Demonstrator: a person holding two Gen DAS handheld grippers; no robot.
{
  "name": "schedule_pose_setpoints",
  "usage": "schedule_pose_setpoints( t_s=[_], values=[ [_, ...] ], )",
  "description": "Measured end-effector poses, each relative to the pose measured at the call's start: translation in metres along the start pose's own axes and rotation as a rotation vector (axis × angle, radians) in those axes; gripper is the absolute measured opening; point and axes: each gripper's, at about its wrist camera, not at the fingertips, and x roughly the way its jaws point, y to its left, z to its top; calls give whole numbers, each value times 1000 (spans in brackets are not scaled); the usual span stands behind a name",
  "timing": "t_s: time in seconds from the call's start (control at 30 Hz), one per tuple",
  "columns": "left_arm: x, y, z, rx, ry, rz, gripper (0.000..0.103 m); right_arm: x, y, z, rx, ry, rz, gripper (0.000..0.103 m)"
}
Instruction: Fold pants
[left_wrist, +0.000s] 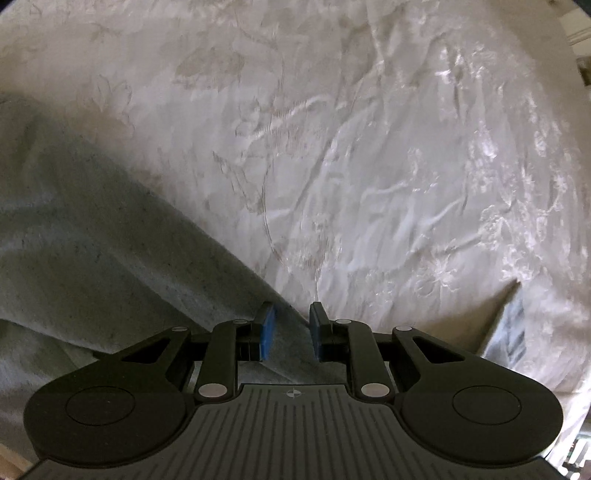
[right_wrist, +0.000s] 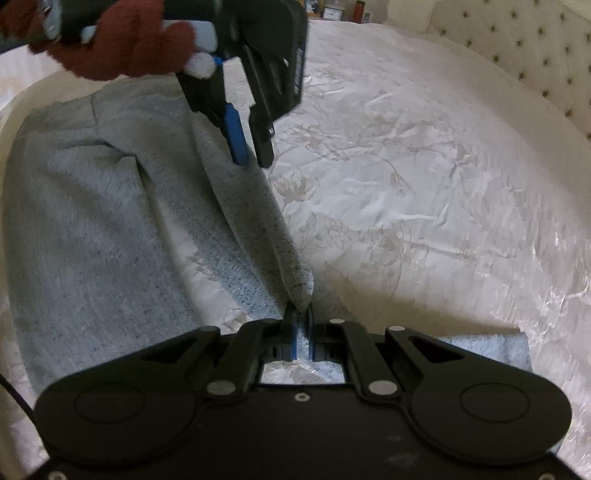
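Observation:
Grey sweatpants (right_wrist: 92, 221) lie spread on a white floral bedspread (right_wrist: 406, 184). One leg is raised into a narrow ridge that runs to my right gripper (right_wrist: 300, 314), which is shut on that fabric. Part of the same leg (right_wrist: 480, 347) shows to its right. My left gripper (right_wrist: 251, 158), held by a red-gloved hand (right_wrist: 122, 48), points steeply down at the outer edge of that leg farther up. In the left wrist view the left gripper (left_wrist: 291, 314) has its blue pads (left_wrist: 266, 332) a small gap apart over the pants (left_wrist: 74, 240) edge, without visibly pressing it.
The bedspread (left_wrist: 369, 147) stretches wide to the right of the pants. A tufted headboard (right_wrist: 517, 44) borders the bed at the upper right. Small items (right_wrist: 354, 9) stand beyond the far edge. A striped bit of cloth (left_wrist: 511, 332) shows at a fold of the spread.

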Motion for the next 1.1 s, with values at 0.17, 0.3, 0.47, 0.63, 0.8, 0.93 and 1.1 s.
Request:
schedule_pose_setpoints(
  t_s=[0.17,0.3,0.47,0.63,0.8,0.93,1.1],
  values=[
    [11,-12,-4,32,-3,52,20,-1,6,-2,-82,-7,-10,6],
    [23,-20,-11,70,44,88,20,-2,5,-3,-79,-19,-12,6],
    [35,-27,-19,122,32,143,9,-5,6,-3,-66,-33,-9,6],
    [-6,-23,-52,194,-133,74,4,-16,10,-4,-49,-52,-20,6],
    [-43,-1,-116,292,-206,44,4,-41,19,-10,57,-76,7,7],
    [-34,27,-159,247,-161,23,4,-52,38,-25,159,-45,68,14],
    [-18,42,-175,210,-152,44,4,-66,31,-41,432,-50,97,20]
  ],
)
